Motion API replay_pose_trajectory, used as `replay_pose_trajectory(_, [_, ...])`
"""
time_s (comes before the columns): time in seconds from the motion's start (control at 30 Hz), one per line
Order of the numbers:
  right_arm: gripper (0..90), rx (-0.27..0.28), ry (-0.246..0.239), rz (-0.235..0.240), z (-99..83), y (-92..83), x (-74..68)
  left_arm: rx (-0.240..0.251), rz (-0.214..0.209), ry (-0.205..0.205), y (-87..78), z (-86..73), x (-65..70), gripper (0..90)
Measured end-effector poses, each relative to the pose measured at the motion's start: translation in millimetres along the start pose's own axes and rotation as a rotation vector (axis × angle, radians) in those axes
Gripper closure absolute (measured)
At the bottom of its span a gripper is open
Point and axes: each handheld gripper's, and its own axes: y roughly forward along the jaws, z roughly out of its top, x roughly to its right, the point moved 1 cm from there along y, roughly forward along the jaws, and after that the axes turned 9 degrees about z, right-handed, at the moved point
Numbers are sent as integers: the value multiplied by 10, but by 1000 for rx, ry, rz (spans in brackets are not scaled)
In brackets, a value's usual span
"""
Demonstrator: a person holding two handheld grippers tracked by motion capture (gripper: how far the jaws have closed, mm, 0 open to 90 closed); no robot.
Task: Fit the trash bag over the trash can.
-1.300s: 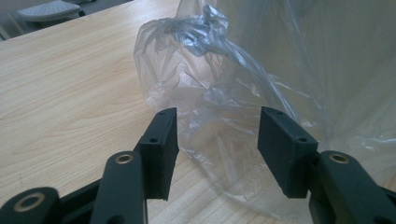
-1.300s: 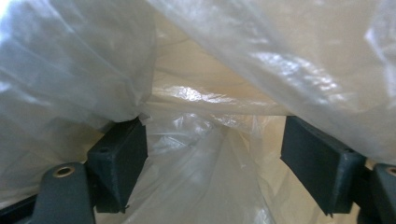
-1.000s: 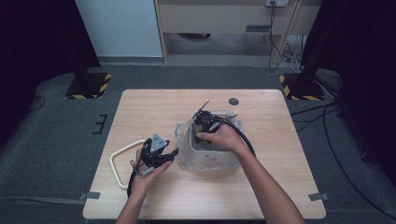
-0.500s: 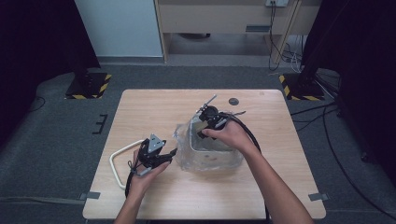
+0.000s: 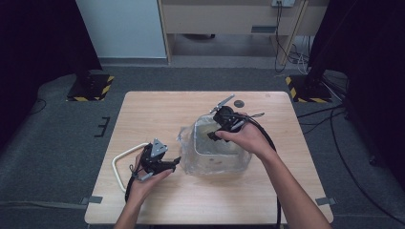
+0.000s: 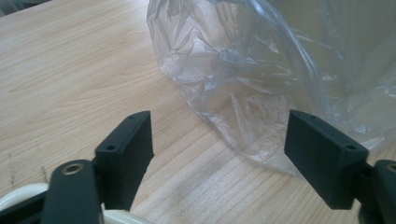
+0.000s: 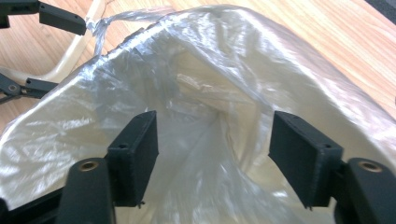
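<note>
Clear plastic bag (image 5: pixel 215 152) sits between both open claws, seemingly untouched

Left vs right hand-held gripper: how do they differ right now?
The left hand-held gripper sits low over the table beside the plastic bag; the right hand-held gripper hangs above the bag's open mouth, pointing in. The left's jaws have just been opening, as have the right's. Both stand open, gripping nothing.

Right hand-held gripper (image 5: pixel 216 136) higher, left jaws wider
</note>
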Motion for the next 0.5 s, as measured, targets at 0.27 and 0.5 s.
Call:
replay_pose_trajectory(0.27, [399, 32, 2, -6, -125, -188, 69, -7, 2, -18, -27, -3, -27, 150])
replay_pose_trajectory(0.5, [402, 95, 11, -14, -197, -370, 146, -4, -3, -26, -80, -51, -103, 101])
